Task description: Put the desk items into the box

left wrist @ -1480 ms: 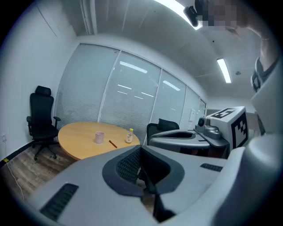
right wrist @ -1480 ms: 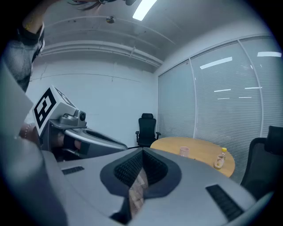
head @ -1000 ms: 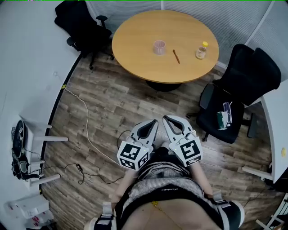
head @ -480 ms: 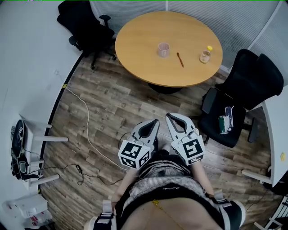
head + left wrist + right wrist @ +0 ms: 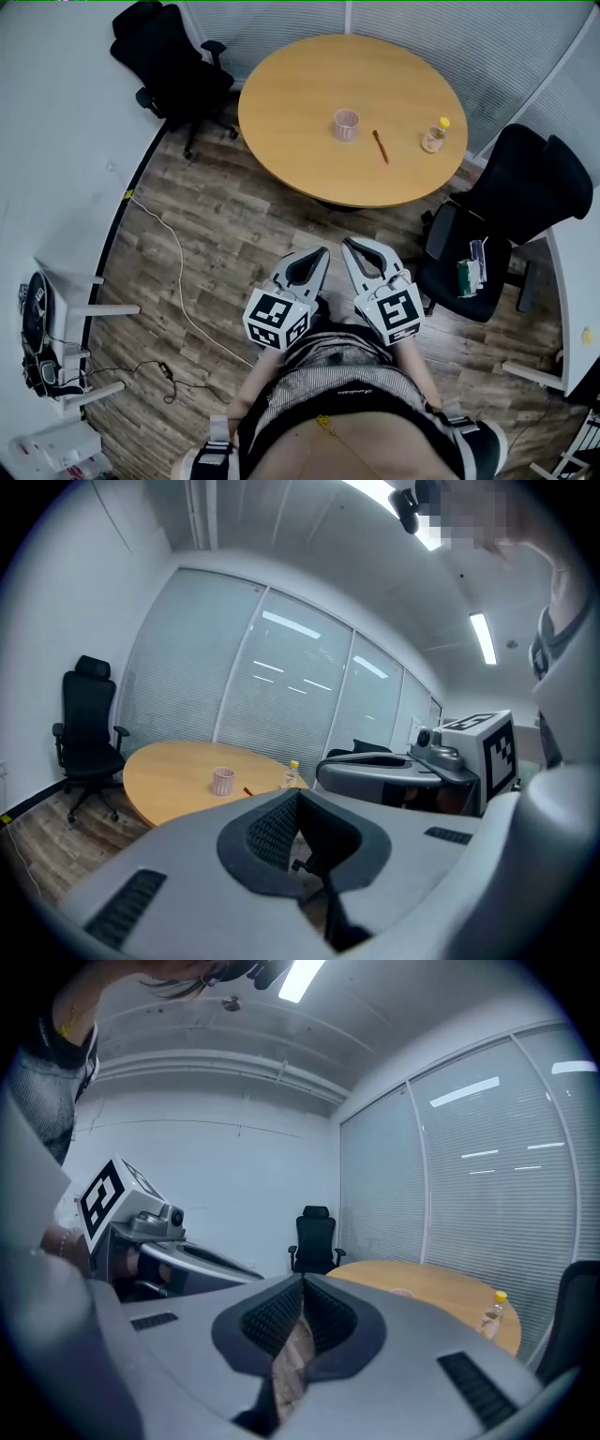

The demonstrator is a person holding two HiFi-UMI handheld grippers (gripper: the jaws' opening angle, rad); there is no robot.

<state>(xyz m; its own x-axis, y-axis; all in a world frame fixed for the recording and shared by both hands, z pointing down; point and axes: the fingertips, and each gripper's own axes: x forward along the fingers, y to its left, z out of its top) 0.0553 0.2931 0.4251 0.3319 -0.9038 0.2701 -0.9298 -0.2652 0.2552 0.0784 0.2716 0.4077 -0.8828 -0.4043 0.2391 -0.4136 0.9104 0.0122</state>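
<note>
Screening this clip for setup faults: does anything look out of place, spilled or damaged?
Nothing spilled or damaged. Two oddities: no box shows in any view, and a small green-and-white bundle lies on the black office chair seat, away from the round wooden table.

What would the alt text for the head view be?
Seen from above, a person holds two shut, empty grippers, the left gripper and right gripper, side by side over a wood floor, short of a round wooden table. On it are a pink cup, a pencil and a small bottle; black office chairs flank it.
</note>
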